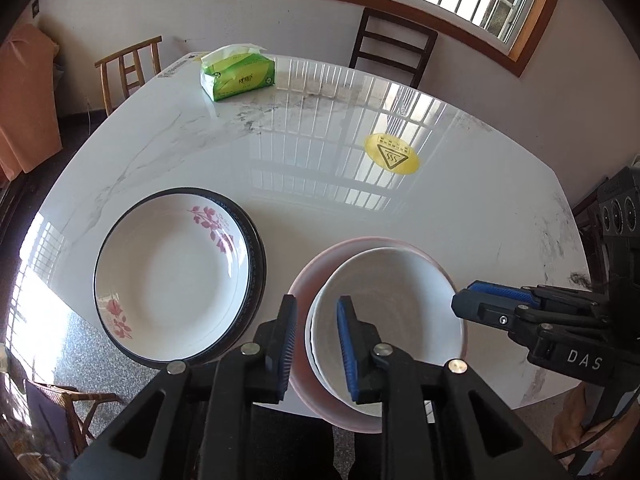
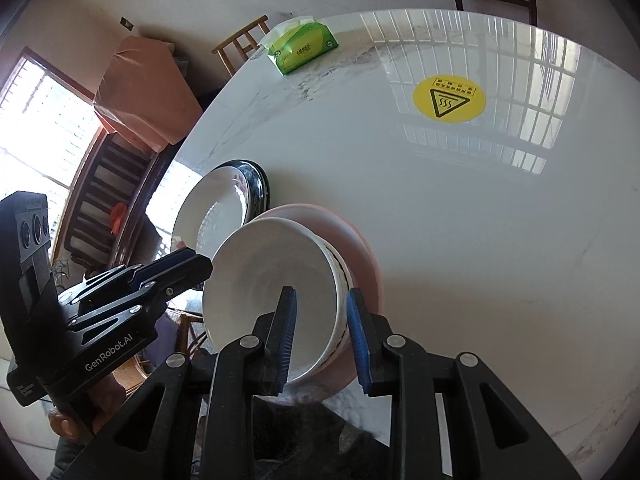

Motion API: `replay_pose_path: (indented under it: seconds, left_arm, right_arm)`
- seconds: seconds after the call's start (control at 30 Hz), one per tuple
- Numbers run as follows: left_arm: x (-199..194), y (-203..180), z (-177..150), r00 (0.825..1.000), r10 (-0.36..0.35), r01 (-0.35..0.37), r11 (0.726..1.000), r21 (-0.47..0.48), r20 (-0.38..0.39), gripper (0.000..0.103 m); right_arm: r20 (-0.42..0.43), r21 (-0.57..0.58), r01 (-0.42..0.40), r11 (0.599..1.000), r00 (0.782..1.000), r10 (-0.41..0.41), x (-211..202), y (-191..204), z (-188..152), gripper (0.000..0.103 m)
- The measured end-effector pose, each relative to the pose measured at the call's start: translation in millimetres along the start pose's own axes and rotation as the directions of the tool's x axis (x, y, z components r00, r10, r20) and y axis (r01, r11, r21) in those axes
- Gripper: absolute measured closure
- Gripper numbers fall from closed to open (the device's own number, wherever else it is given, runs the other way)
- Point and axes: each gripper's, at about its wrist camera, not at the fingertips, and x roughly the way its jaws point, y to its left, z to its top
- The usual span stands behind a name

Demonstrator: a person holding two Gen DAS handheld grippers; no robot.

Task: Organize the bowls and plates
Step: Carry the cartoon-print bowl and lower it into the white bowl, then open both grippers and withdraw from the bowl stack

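White bowl (image 1: 384,320) rim between left gripper (image 1: 316,344) fingers; right gripper (image 2: 322,336) likewise.

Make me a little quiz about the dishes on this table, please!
1. True or false: the white bowl sits inside the pink plate.
2. Which has red flowers painted on it? A) the white bowl B) the dark-rimmed plate C) the tissue pack
3. Fill in: the round yellow sticker lies on the ____.

Key:
1. True. The left gripper straddles the bowl's rim on one side and the right gripper on the other.
2. B
3. table
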Motion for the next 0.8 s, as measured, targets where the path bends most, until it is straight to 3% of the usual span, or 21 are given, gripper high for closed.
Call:
replay_pose_path:
  seconds: [0.1, 0.2, 0.27, 0.37, 0.43, 0.8]
  left_arm:
    - [-11.4, 7.9, -12.0, 0.996, -0.013, 0.012, 1.0, 0.003, 0.088, 0.078]
    - [-16.5, 19.2, -29.3, 0.99, -0.015, 0.018, 1.0, -0.022, 0.143, 0.067]
    - [-15.1, 26.1, -37.6, 0.988, -0.001, 0.008, 0.999, -0.045, 0.152, 0.066]
    - [-13.1, 40.3, -45.5, 0.988, -0.044, 0.057, 0.995, -0.083, 0.147, 0.066]
    - [-12.7, 44.6, -49.1, 0.989, -0.036, 0.05, 0.994, -0.094, 0.146, 0.066]
    - [6.0, 47.0, -58.4, 0.994, -0.073, 0.078, 0.995, -0.066, 0.077, 0.066]
  right_arm:
    - [0.136, -0.056, 0.05, 0.997, 0.99, -0.042, -21.4, 6.0, -13.8, 0.064]
    - [0.236, -0.078, 0.111, 0.991, 0.968, -0.09, -30.7, 10.4, -36.5, 0.064]
    - [0.279, -0.066, 0.127, 0.99, 0.955, -0.104, -32.6, 9.1, -49.9, 0.064]
    - [0.324, -0.051, 0.171, 0.984, 0.935, -0.146, -33.3, 7.8, -65.3, 0.064]
    - [0.331, -0.055, 0.202, 0.978, 0.928, -0.172, -31.7, 9.0, -70.4, 0.064]
    - [0.256, -0.016, 0.17, 0.985, 0.953, -0.161, -14.3, -7.8, -66.2, 0.064]
